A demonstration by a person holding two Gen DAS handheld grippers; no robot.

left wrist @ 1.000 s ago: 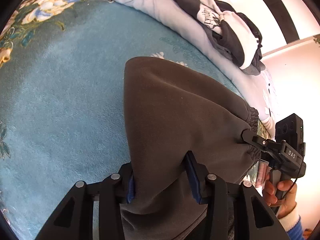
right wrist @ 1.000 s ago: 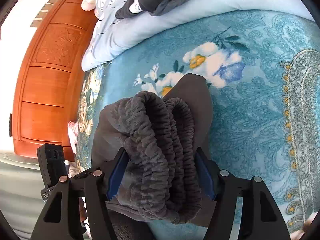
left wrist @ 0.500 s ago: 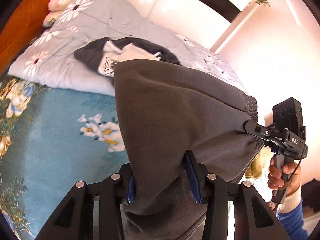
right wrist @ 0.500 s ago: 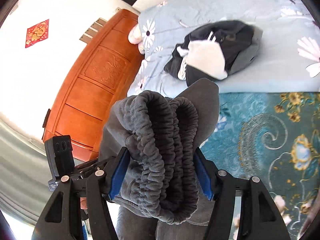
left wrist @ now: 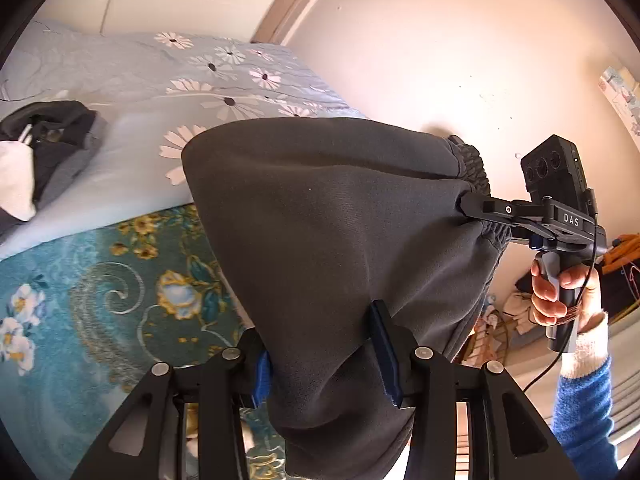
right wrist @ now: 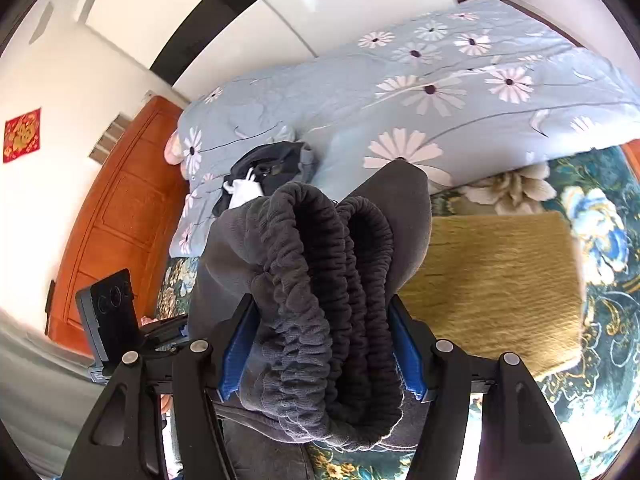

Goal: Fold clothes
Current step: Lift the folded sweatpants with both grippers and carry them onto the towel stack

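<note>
Left wrist view first: the left tongs (left wrist: 324, 344) are clamped on a thick bunch of the grey pants (left wrist: 332, 216). The pants hang in the air above the bed (left wrist: 100, 280), not lying on it. They look doubled over, so some folding seems done, but they are not laid down flat yet. Off to the side, the right tongs (left wrist: 464, 204) pinch the stretchy waistband, and a hand (left wrist: 560, 292) in a blue sleeve grips the handle. A dark and white pile of clothes (left wrist: 36, 160) sits on the flowered quilt (left wrist: 160, 80) and is not folded.

Right wrist view next: the right tongs (right wrist: 320, 344) are clamped on the bunched waistband of the pants (right wrist: 316, 280), with two ruffled layers squeezed between the blue pads. Both tongs point down at a slant toward the bed (right wrist: 600, 380). A yellow mat (right wrist: 500, 280) lies on the bed below. The other clothes (right wrist: 264, 172) wait on the quilt (right wrist: 440, 80). Most likely the pants must be set down and smoothed, then the pile done.
</note>
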